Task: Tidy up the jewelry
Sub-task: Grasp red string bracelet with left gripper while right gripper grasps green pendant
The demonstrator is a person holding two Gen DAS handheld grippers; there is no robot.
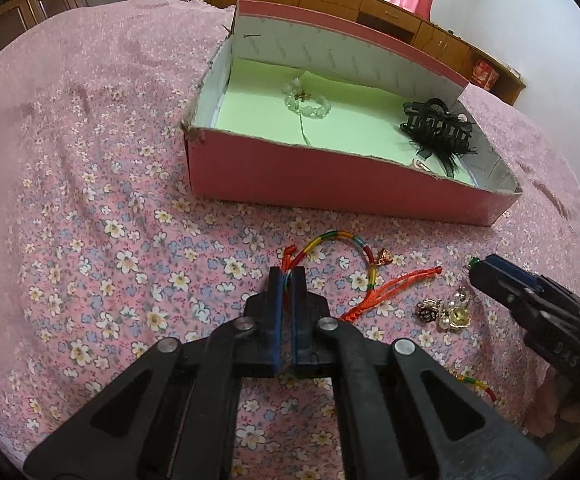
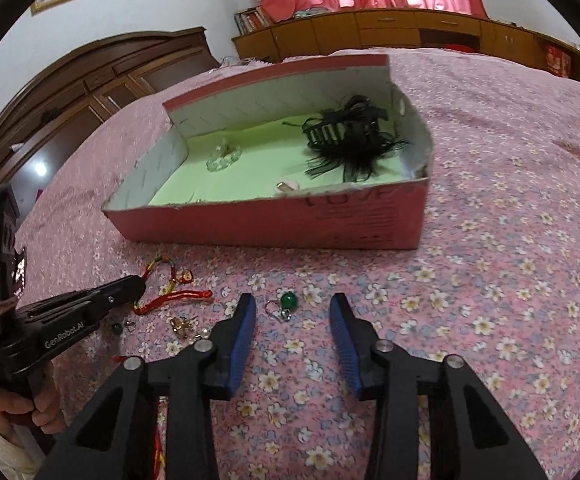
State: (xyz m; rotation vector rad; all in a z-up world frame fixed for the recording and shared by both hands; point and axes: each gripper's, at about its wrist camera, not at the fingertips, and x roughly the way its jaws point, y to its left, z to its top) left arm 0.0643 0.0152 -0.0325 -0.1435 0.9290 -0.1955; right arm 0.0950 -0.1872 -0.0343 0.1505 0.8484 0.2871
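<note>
My left gripper (image 1: 288, 273) is shut on a braided multicolour cord bracelet (image 1: 341, 238) that lies on the flowered bedspread; its red tails (image 1: 393, 288) trail to the right. In the right wrist view the same gripper (image 2: 138, 280) pinches that bracelet (image 2: 166, 266). My right gripper (image 2: 293, 300) stands open, low over the spread, with a green bead earring (image 2: 289, 301) lying between its fingertips, untouched by the pads. A pink box (image 1: 329, 176) with a green lining sits behind, holding a clear bead bracelet (image 1: 307, 100) and a black hair claw (image 1: 437, 124).
A small cluster of gold and pearl earrings (image 1: 445, 312) lies between the two grippers. Another coloured cord (image 1: 477, 384) lies near the bottom right. The pink box (image 2: 274, 228) also holds a small pale piece (image 2: 287, 187) near its front wall. Wooden cabinets stand beyond the bed.
</note>
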